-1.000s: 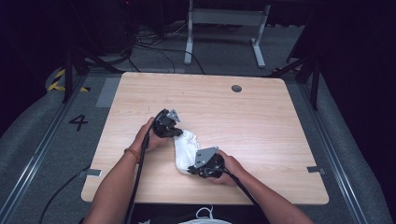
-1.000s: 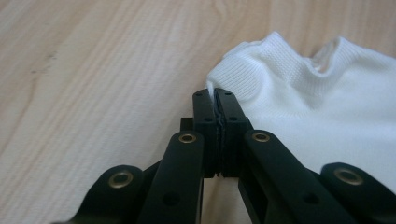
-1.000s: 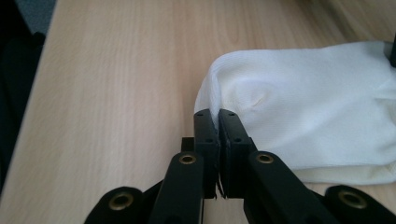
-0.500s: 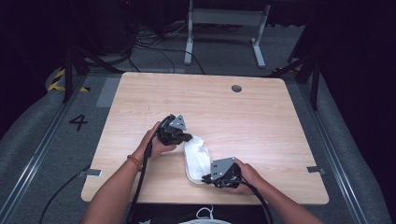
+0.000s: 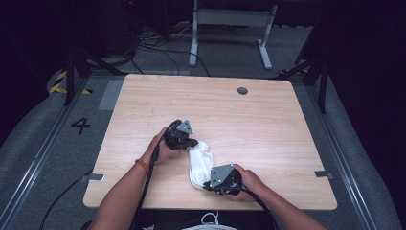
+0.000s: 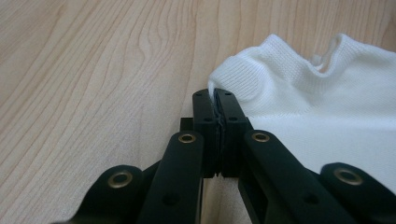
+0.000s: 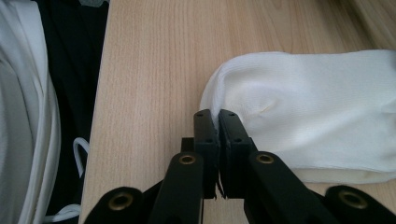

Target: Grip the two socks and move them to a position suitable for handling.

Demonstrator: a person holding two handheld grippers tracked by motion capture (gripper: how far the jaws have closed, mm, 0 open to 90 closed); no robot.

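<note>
Lower centre of high view: white sock [image 5: 200, 164] flat on wooden table [image 5: 268, 124], stretched between your grippers. Your left gripper [image 5: 191, 142] pinches cuff edge, upper-left end. Your right gripper [image 5: 207, 186] clamps toe end, near bottom table edge.

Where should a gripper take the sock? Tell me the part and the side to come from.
Grip the sock at its two ends, each from outside along its length: the ribbed cuff edge for the left gripper, the rounded toe for the right gripper. It lies flat on the table, so only thin edges give purchase.
</note>
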